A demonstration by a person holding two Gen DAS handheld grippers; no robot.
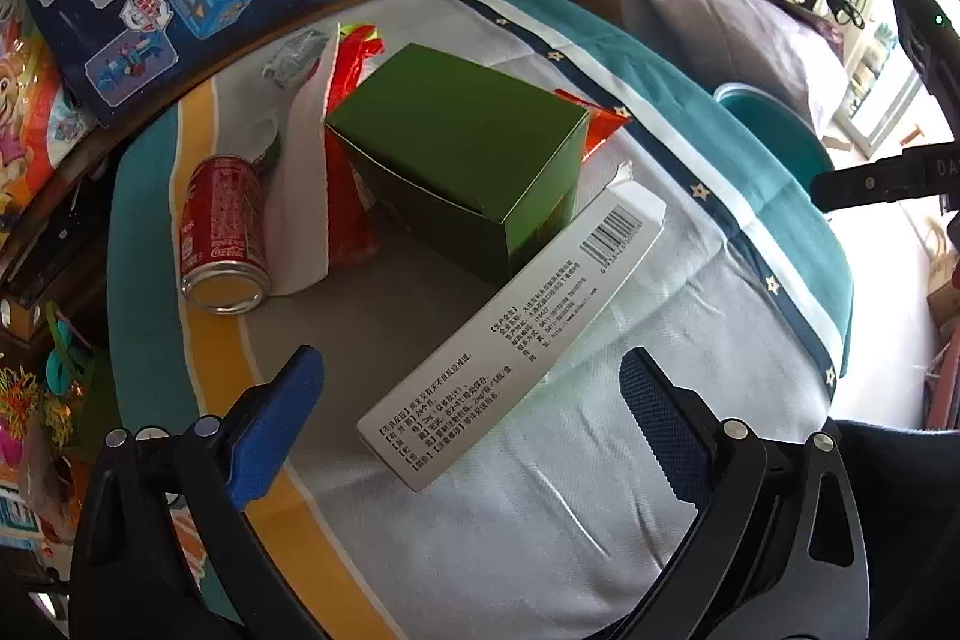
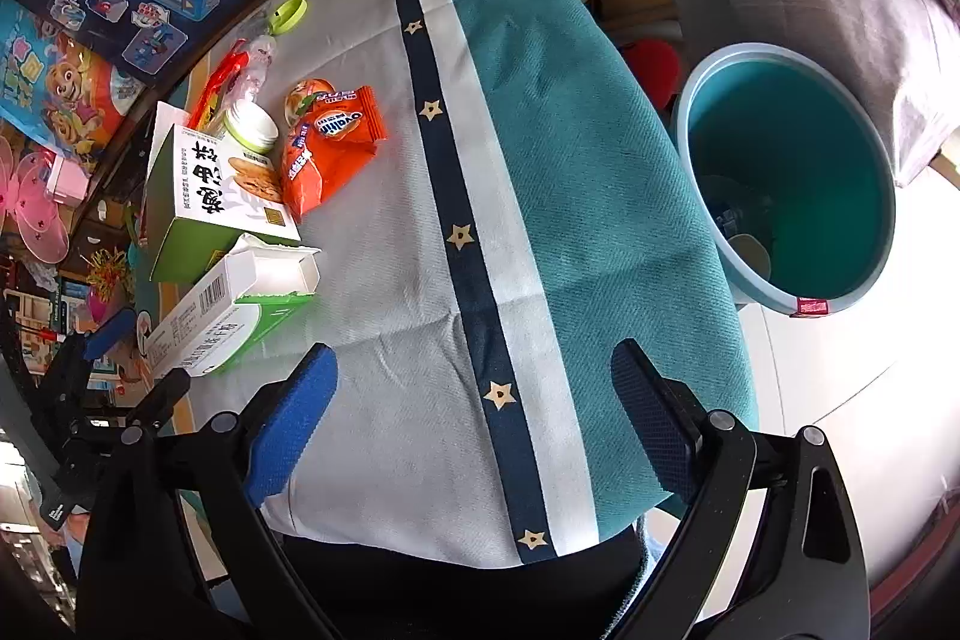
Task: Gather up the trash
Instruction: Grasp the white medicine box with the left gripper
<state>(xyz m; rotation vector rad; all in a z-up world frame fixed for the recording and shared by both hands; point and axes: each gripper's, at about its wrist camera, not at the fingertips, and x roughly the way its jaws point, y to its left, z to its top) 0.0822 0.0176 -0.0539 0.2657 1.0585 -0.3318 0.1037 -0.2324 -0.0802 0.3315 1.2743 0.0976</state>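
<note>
White medicine carton [image 1: 510,334] lies on the cloth right ahead of the left gripper [image 1: 474,424], long axis slanting up-right toward the green box [image 1: 462,148]. Both grippers gape wide, empty; right gripper [image 2: 474,424] sits farther off.

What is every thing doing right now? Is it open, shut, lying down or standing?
Left gripper: open, empty.
Right gripper: open, empty.
Can: lying on its side.
Green box: shut, tilted.
White box: lying flat, end flap open.
Snack bag: lying flat.
Jar: lid on.
Bin: upright, open, some trash inside.
</note>
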